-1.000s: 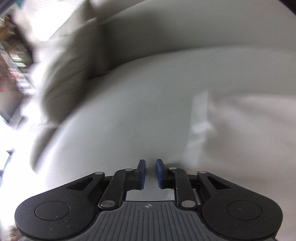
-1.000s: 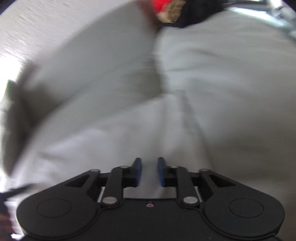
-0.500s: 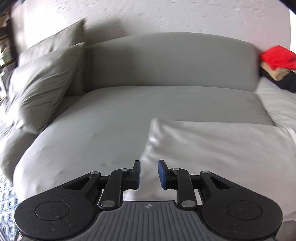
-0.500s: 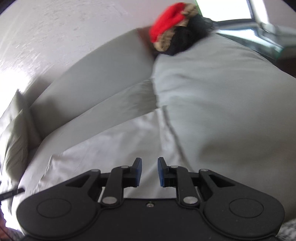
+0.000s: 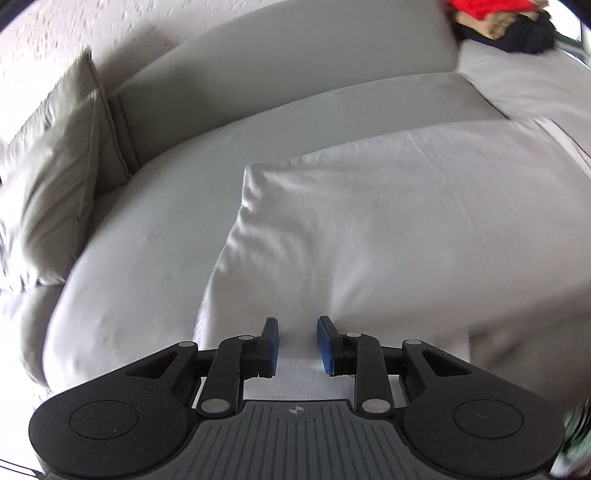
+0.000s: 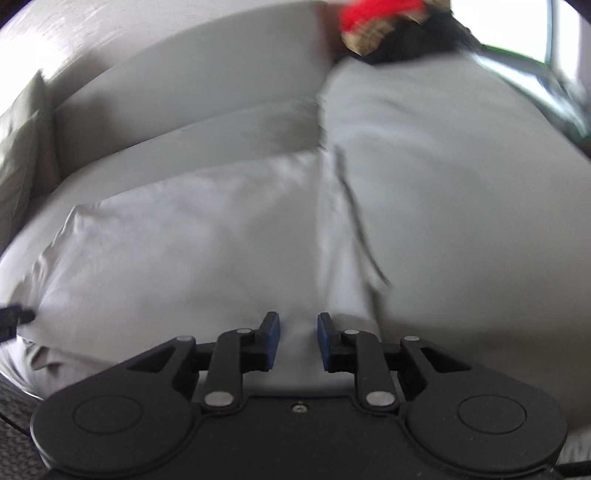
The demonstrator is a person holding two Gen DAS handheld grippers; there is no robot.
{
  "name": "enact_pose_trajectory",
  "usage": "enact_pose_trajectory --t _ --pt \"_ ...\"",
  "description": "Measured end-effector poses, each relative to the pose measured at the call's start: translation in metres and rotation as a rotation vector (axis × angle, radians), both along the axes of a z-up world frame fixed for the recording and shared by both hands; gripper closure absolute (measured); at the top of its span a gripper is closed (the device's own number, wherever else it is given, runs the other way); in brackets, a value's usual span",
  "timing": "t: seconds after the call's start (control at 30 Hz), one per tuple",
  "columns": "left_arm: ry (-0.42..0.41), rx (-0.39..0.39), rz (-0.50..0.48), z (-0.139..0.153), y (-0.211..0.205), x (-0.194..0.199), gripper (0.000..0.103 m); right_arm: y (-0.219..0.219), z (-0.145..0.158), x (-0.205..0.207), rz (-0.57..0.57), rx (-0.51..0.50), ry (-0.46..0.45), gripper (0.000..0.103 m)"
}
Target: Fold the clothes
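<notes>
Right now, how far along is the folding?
The white cloth lies spread flat on the sofa, edges squared. Left gripper and right gripper are open over its near edge, gripping nothing. The clothes pile behind remains unfolded.

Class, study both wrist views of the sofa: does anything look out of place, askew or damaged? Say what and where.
Nothing looks damaged or spilled. The white cloth lies fairly flat on the grey sofa, with light creases. One thing stands out: an unfolded heap of red, tan and black clothes bunched at the sofa's far corner. Both grippers are open, holding nothing.
</notes>
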State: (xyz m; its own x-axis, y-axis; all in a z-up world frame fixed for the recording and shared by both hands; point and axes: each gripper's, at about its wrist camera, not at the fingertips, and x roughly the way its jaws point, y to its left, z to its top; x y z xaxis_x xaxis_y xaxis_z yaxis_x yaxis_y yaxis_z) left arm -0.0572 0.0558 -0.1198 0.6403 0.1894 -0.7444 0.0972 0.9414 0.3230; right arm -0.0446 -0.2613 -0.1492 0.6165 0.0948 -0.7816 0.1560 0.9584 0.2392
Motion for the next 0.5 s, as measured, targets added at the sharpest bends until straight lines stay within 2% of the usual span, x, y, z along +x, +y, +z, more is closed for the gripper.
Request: enact_pose_trajectory --t 0.03,0.07,0.17,0.2,0.33,0.5 --pt "-0.006 -0.001 -0.012 0.002 0.002 -0.009 0.078 -0.009 0.0 -0.01 -0.032 0.031 0.013 0.081" --pt "-0.034 -0.05 -0.017 0.007 0.008 -0.013 0.076 -0.016 0.0 -0.02 -0.063 0.068 0.007 0.081" --pt "-0.121 -0.199 -0.03 0.023 0.026 -0.027 0.072 -0.031 0.006 -0.04 -0.11 0.172 -0.073 0.073" --pt "-0.151 -0.218 -0.014 0.026 0.029 -0.026 0.071 -0.034 0.009 -0.043 -0.111 0.202 -0.108 0.068" --pt "-0.153 -0.262 0.028 0.022 0.024 -0.009 0.071 -0.037 0.01 -0.042 -0.075 0.36 -0.161 0.054" --pt "-0.118 -0.26 0.01 0.018 0.005 0.005 0.066 -0.024 0.001 -0.035 -0.035 0.51 -0.126 0.049"
